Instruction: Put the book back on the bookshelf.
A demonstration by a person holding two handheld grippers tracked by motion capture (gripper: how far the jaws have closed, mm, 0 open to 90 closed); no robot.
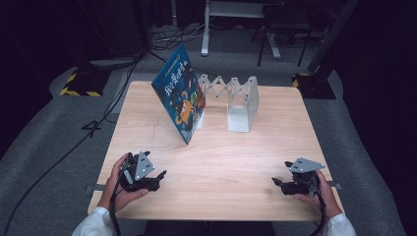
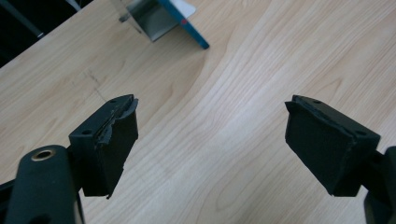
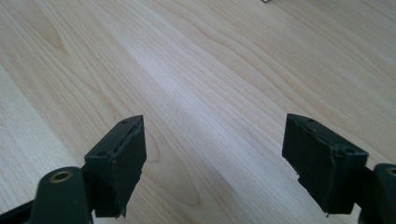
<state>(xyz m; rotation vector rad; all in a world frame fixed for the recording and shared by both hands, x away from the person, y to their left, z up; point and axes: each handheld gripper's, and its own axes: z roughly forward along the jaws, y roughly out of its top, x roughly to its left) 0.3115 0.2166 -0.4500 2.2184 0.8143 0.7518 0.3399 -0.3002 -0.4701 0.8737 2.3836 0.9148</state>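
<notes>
Resting low near table [image 1: 216, 162] front edge: L hand-held gripper [image 1: 158, 178] & R hand-held gripper [image 1: 278, 184], both jaws apart, nothing between.

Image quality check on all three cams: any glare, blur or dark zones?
High view: table evenly lit, surroundings fall to near black, book cover readable, slightly soft overall. Left gripper view: broad pale sheen on the wood, the book's corner sharp enough. Right gripper view: similar diagonal sheen, far wood grain softens, near jaw bases blurred.
</notes>
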